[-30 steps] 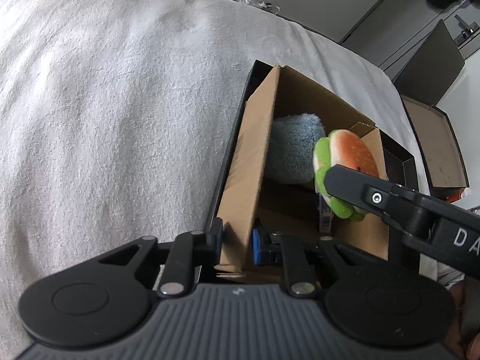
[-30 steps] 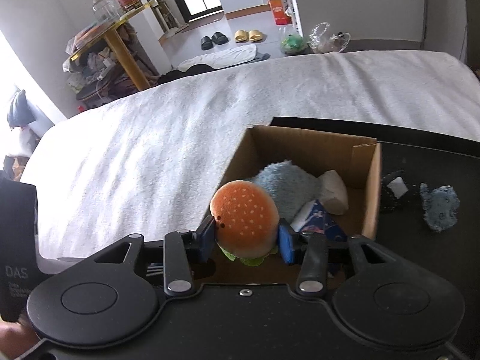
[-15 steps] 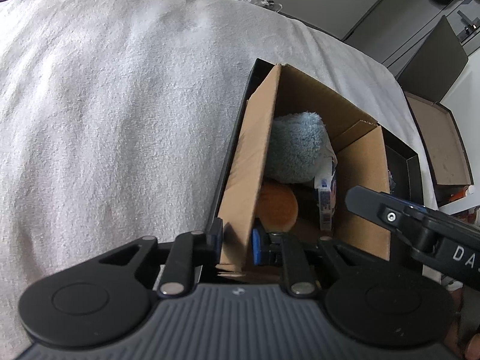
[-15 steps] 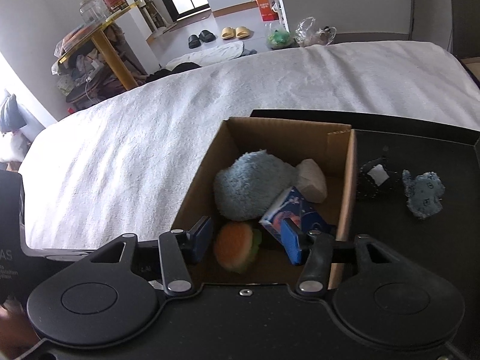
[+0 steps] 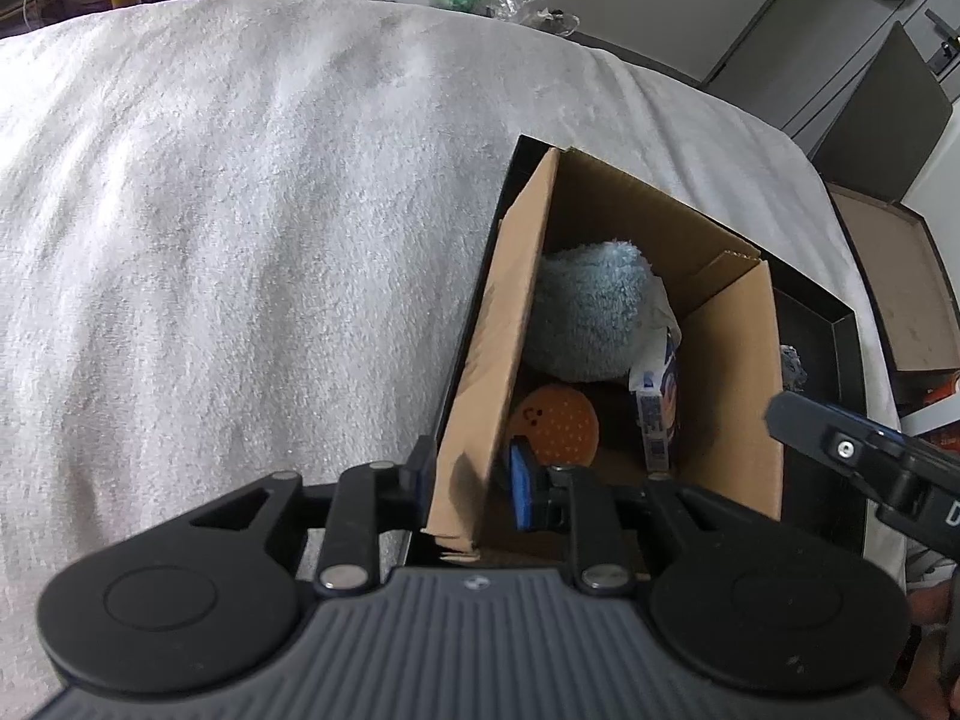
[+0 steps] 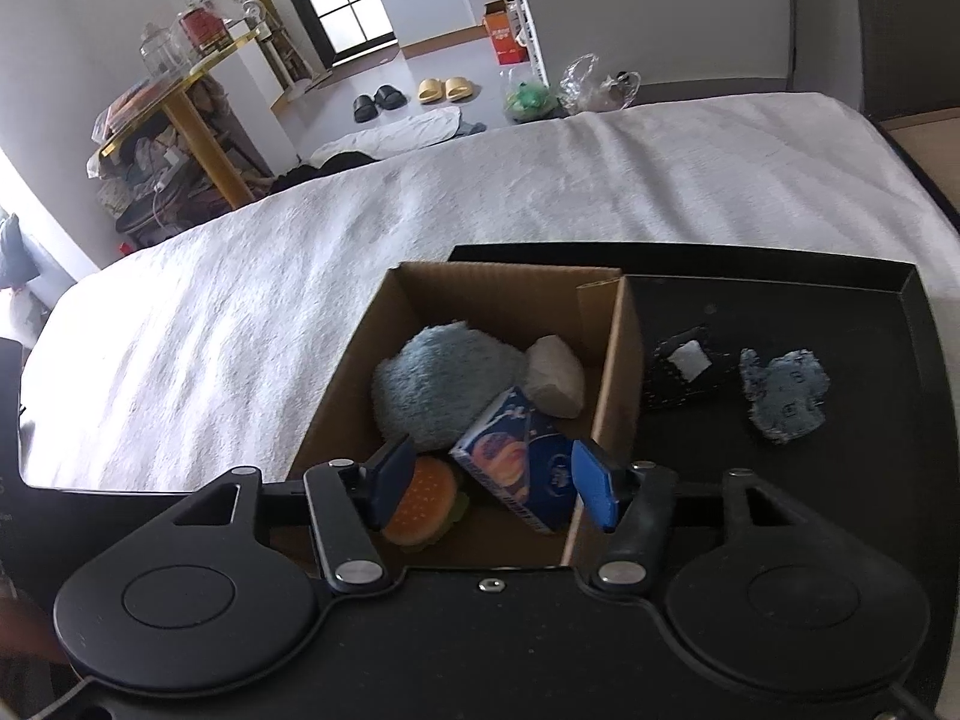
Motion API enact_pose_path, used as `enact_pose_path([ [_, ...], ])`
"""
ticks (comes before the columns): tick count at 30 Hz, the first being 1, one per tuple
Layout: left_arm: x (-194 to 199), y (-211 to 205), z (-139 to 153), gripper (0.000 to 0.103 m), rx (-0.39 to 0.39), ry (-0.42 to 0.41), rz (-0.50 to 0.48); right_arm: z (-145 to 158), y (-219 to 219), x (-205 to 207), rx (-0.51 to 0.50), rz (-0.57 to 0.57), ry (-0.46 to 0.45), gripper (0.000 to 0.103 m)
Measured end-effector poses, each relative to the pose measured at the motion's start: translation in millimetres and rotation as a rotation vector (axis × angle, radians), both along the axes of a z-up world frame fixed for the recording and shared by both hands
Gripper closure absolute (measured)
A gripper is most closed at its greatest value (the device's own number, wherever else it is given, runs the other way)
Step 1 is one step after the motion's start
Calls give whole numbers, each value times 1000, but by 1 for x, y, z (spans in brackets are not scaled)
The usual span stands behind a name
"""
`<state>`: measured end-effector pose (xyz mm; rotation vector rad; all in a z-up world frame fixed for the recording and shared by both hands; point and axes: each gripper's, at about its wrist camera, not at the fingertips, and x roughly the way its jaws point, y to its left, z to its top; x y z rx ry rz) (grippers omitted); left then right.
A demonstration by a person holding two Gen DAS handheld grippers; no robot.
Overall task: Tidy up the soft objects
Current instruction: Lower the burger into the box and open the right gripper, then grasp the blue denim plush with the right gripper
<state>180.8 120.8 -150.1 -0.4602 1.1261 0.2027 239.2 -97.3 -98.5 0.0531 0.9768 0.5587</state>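
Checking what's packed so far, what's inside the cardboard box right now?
Cardboard box holds a blue plush, burger toy, blue carton and white bundle; anything beneath them is hidden.

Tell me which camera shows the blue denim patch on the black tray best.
The right wrist view. There the blue denim patch lies fully in sight on the black tray, right of the cardboard box. In the left wrist view only a sliver of it shows past the box wall.
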Motion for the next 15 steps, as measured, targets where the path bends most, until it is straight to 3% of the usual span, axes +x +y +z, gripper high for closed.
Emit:
enact_pose_path([
  [4, 1, -2, 2, 68, 6, 4, 7, -1, -12, 3, -1, -19, -8, 42],
  [11, 3, -6, 7, 35, 48, 7, 22, -3, -36, 8, -6, -62, -23, 37],
  [15, 6, -7, 7, 28, 56, 13, 31, -10, -54, 12, -3, -96, -17, 37],
])
